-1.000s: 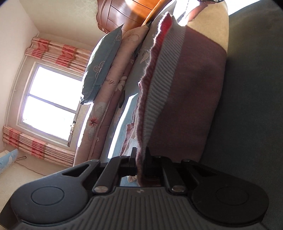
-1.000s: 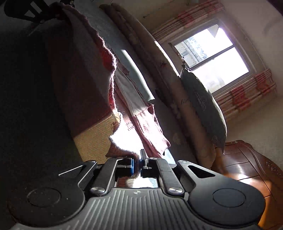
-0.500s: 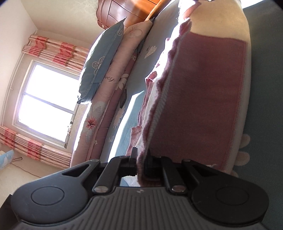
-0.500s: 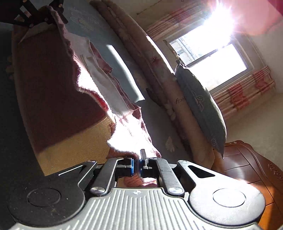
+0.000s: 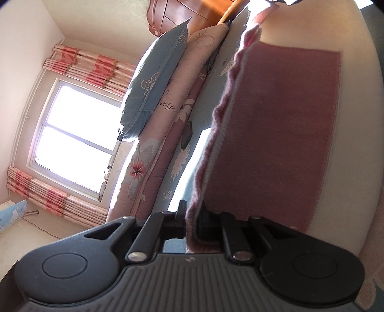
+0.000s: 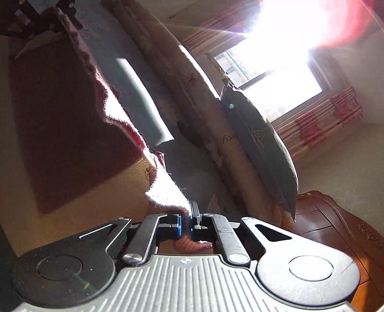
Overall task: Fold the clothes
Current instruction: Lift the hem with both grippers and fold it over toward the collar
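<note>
A knit sweater point(image 5: 276, 132), dusty maroon with cream borders, hangs stretched between my two grippers above the bed. My left gripper point(image 5: 192, 216) pinches one edge of it; its jaws are opening slightly, with the knit hem still between the pads. In the right wrist view my right gripper point(image 6: 186, 217) is shut on the opposite sunlit corner of the sweater point(image 6: 60, 124). At that view's top left, the left gripper point(image 6: 48, 21) shows holding the far end.
The blue-grey bed sheet point(image 5: 192, 148) lies beyond the sweater. Along it run a rolled floral quilt point(image 5: 172, 134) and a blue pillow point(image 5: 156, 79). A bright window point(image 5: 72, 139) with striped curtains glares into both views. A wooden headboard point(image 6: 336, 230) stands at the bed's end.
Both grippers have carried the sweater sideways over the bed. Its maroon panel now faces the cameras more fully and more cream border shows. Sun glare has grown in the right wrist view.
</note>
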A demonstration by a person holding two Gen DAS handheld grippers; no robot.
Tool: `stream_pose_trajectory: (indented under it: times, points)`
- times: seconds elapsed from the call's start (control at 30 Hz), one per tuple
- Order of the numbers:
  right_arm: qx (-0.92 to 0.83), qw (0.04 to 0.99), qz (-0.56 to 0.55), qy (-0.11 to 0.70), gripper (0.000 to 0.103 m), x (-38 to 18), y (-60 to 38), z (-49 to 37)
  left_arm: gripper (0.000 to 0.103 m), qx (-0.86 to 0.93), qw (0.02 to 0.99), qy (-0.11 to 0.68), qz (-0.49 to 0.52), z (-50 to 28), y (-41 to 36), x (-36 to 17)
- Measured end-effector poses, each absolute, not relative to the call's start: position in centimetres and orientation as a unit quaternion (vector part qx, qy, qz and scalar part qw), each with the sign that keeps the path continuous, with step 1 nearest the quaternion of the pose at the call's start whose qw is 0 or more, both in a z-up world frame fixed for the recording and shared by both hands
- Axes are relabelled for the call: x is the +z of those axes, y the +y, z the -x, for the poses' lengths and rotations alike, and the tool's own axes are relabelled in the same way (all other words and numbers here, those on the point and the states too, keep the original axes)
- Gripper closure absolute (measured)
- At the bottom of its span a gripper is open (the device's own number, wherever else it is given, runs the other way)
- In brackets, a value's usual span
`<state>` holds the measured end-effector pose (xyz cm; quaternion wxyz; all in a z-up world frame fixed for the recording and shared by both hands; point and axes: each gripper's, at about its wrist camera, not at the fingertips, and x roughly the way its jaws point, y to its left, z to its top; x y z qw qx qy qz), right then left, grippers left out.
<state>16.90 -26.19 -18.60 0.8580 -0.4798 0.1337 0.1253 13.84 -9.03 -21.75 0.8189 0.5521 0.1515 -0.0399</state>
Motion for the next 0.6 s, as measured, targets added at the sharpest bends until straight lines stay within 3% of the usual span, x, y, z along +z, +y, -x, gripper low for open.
stream_pose_trajectory:
  times: [0.6]
  points:
    - [0.125, 0.856, 0.473, 0.169, 0.096, -22.5, -24.8, -25.7, 0.09, -0.042, 0.821, 0.194, -0.535, -22.6, -8.2, -24.6]
